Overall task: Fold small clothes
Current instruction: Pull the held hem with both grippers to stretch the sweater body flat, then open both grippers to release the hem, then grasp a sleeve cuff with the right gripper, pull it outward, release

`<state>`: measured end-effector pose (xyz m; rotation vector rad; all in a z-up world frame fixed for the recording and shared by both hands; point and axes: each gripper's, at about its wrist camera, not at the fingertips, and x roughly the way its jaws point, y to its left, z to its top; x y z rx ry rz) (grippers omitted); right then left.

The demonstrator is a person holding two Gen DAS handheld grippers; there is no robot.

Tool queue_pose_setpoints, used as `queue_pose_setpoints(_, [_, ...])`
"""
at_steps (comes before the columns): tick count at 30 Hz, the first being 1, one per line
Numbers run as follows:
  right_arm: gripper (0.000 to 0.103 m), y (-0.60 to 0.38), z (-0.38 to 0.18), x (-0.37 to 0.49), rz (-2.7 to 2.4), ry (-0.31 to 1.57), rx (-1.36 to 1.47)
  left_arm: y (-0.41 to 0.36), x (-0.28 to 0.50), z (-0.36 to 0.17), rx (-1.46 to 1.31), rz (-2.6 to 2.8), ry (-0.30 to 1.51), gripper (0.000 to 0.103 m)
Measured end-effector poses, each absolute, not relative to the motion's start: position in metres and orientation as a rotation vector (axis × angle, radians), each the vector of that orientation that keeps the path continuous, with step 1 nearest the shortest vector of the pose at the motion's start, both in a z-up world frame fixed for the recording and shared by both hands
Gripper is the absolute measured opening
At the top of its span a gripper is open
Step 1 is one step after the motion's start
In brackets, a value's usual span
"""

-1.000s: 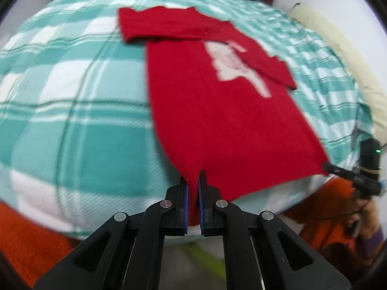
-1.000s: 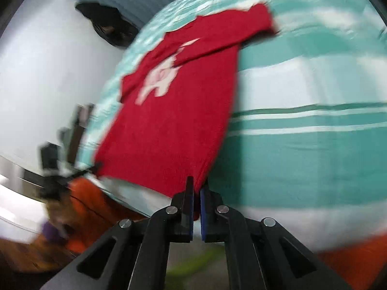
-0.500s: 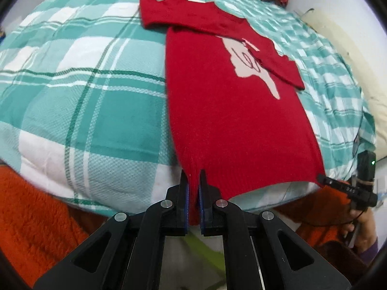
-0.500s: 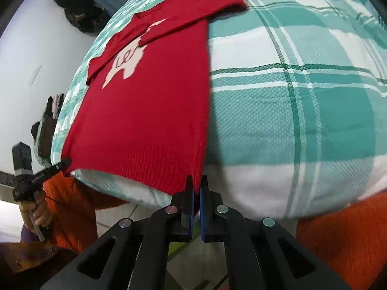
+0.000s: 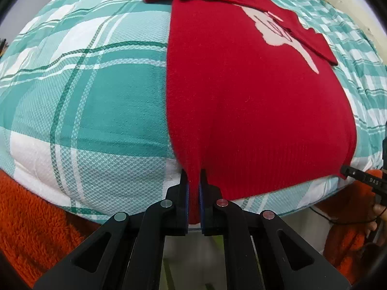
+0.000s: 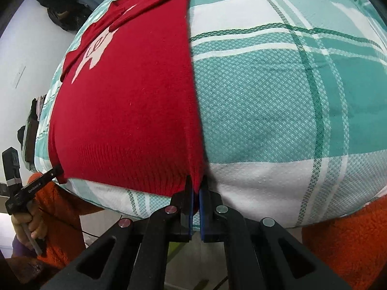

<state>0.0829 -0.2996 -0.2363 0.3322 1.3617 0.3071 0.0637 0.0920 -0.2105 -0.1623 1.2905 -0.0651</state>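
A small red sweater with a white print lies face up on the teal plaid bed, sleeves folded across the chest; it also shows in the right wrist view. My left gripper is shut on the sweater's lower left hem corner at the bed's near edge. My right gripper is shut on the lower right hem corner. Each gripper shows in the other's view, pinching the opposite corner: the right gripper and the left gripper.
The bed has a teal and white plaid cover and rounds off at its near edge. Orange fleece sleeves of the person sit below the edge. Dark clothes hang on the white wall.
Both grippers have come lower and closer to the bed's near edge, still holding the hem corners. The sweater now lies flatter and stretched toward the edge.
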Motion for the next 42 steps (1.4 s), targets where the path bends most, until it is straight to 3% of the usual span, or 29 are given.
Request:
queue_pose_setpoints(8, [0.007,-0.322,-0.235,0.066,0.302,1.363,0.400,0.082,0.059,-0.207,-0.162,-0.030,1.300,0.011])
queue_pose_setpoints(10, [0.018,-0.328,-0.236,0.062,0.287,1.378,0.420,0.080,0.055,-0.207,-0.142,-0.016,1.322,0.021])
queue_pose_setpoints(12, [0.039,-0.336,-0.234,0.055,0.257,1.396,0.445,0.079,0.047,-0.206,-0.102,0.027,1.345,0.065])
queue_pose_setpoints(13, [0.045,-0.343,-0.231,0.050,0.215,1.403,0.438,0.080,0.042,-0.203,-0.072,0.067,1.351,0.071])
queue_pose_setpoints(14, [0.053,-0.350,-0.227,0.046,0.182,1.402,0.436,0.082,0.038,-0.200,-0.055,0.088,1.346,0.070])
queue_pose_setpoints(17, [0.053,-0.384,-0.194,0.029,0.052,1.304,0.417,0.097,0.023,-0.176,-0.094,0.144,1.261,0.070])
queue_pose_setpoints(20, [0.054,-0.392,-0.150,0.031,-0.011,1.159,0.225,0.119,0.016,-0.150,-0.157,0.243,1.114,0.073])
queue_pose_setpoints(23, [0.061,-0.373,-0.108,0.064,0.058,1.025,0.047,0.138,0.014,-0.140,-0.170,0.359,0.984,0.078])
queue_pose_setpoints(28, [0.061,-0.269,-0.091,0.152,0.381,0.911,-0.153,0.150,0.019,-0.157,-0.205,0.405,0.994,0.078])
queue_pose_setpoints(35, [0.057,-0.149,-0.170,0.244,0.604,0.952,-0.365,0.151,0.023,-0.159,-0.213,0.413,1.012,0.078])
queue_pose_setpoints(37, [0.027,-0.158,-0.180,0.260,0.594,0.972,-0.301,0.154,0.023,-0.160,-0.224,0.419,1.024,0.078])
queue_pose_setpoints(38, [0.007,-0.167,-0.177,0.263,0.578,0.973,-0.258,0.154,0.023,-0.160,-0.229,0.422,1.028,0.078])
queue_pose_setpoints(42, [0.007,-0.281,-0.129,0.267,0.409,0.853,0.060,0.157,0.023,-0.162,-0.248,0.420,1.034,0.078])
